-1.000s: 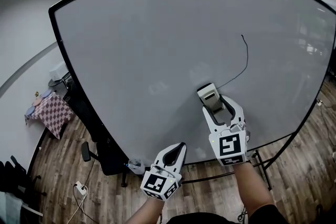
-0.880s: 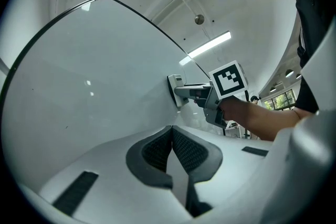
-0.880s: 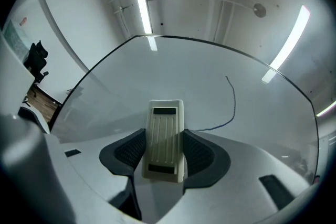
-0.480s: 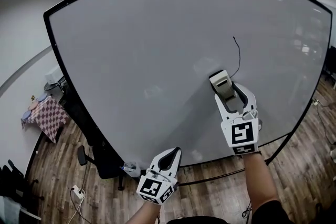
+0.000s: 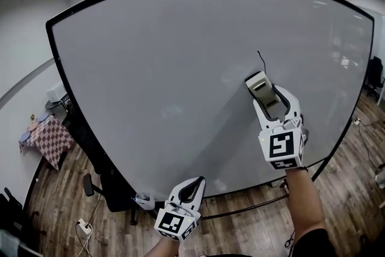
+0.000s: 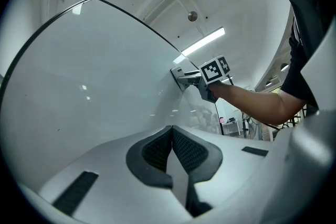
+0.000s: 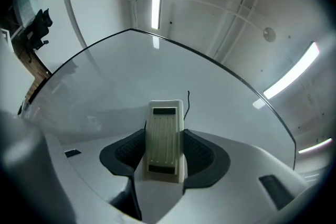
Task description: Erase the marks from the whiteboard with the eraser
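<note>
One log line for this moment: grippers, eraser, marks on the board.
right gripper: shut on eraser | eraser: against whiteboard, just below short black mark | left gripper: shut, empty, held low

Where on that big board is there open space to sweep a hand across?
The whiteboard is bare from its left frame across to the eraser, and right of it too. The only busy spot is where the right gripper holds the eraser just under the short black mark.
</note>
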The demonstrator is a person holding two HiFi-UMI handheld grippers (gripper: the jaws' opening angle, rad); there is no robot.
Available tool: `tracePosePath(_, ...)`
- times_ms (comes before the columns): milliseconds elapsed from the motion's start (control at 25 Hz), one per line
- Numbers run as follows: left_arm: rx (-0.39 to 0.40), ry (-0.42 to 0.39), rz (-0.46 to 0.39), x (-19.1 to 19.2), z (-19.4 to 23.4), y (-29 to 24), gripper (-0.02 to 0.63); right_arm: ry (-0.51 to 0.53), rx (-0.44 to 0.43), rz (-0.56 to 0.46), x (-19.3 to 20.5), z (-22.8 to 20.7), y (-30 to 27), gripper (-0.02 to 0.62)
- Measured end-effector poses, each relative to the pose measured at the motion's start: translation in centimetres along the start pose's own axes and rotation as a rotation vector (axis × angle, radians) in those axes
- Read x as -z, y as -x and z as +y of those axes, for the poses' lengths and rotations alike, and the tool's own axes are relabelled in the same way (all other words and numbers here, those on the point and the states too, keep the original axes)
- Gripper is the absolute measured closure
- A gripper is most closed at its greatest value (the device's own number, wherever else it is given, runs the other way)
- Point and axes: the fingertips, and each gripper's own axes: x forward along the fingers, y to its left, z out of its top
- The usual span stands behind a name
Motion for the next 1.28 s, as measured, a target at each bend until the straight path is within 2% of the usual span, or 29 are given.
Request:
tracePosePath(200,0.004,0.003,-0.019,-0.5,-0.3,-0.6,0.588,0.038,0.013,-0.007,0.0,-1.9,-0.4,0.351)
tracePosePath(480,0.017,0.013,-0.025,-1.1,-0.4,-0.8,0.588,-0.030,0.113,-0.009,-0.2,-6.6,0.0,0.351)
tracePosePath(640,0.000,-0.029,-0.059,-3.2,0.3,-2.2,0.588,-0.078,0.150,0.003,0.4,-9.2,-0.4,0.351)
tracePosePath(840,-0.014,-0.105,-0.119,-7.3,1.9,-4.1,0.588,-0.098,0.170,-0.011,-0.1,-8.8,0.1,0.350)
tracePosePath(1000,-0.025,-0.138,-0.137,-10.6,2.6,-6.1,0.588,-0.159,0.147,-0.075,-1.5,-8.0,1.3,0.350)
tracePosePath(1160,-0.050,-0.138,-0.158,-13.6,3.5,-8.0,0.588,-0.170,0.077,-0.139,-5.2,-5.2,1.8,0.350)
tracePosePath(1280,-0.062,-0.145,-0.164,-15.3,3.7,-9.0,0.588,-0.166,0.017,-0.150,-7.0,-2.6,1.3,0.350)
